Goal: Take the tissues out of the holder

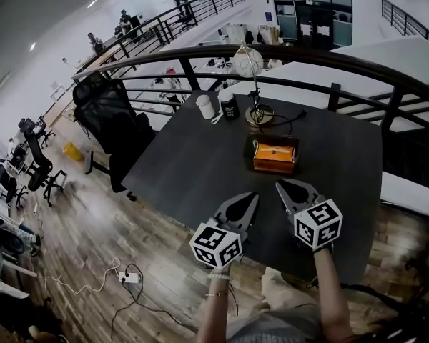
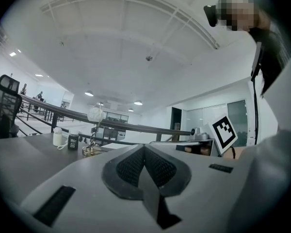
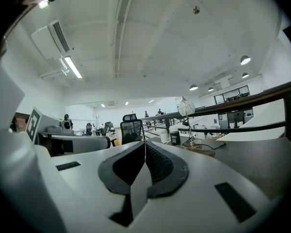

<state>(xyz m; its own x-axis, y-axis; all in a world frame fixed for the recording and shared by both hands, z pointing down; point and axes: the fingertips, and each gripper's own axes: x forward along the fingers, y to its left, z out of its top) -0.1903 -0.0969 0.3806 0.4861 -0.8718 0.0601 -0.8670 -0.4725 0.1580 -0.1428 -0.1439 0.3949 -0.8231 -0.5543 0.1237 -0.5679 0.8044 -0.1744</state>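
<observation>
Low in the centre of the head view, the left gripper [image 1: 253, 196] and the right gripper [image 1: 279, 186] sit side by side over the dark table [image 1: 189, 166], each with its jaws pressed together. Just above them, mid-frame, stands the orange tissue holder [image 1: 274, 156], apart from both. A lamp [image 1: 254, 95] rises beyond it.

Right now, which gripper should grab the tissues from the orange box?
Probably the right gripper: its shut tips sit just in front of the tissue box, while the left gripper is further back and off to the side.
</observation>
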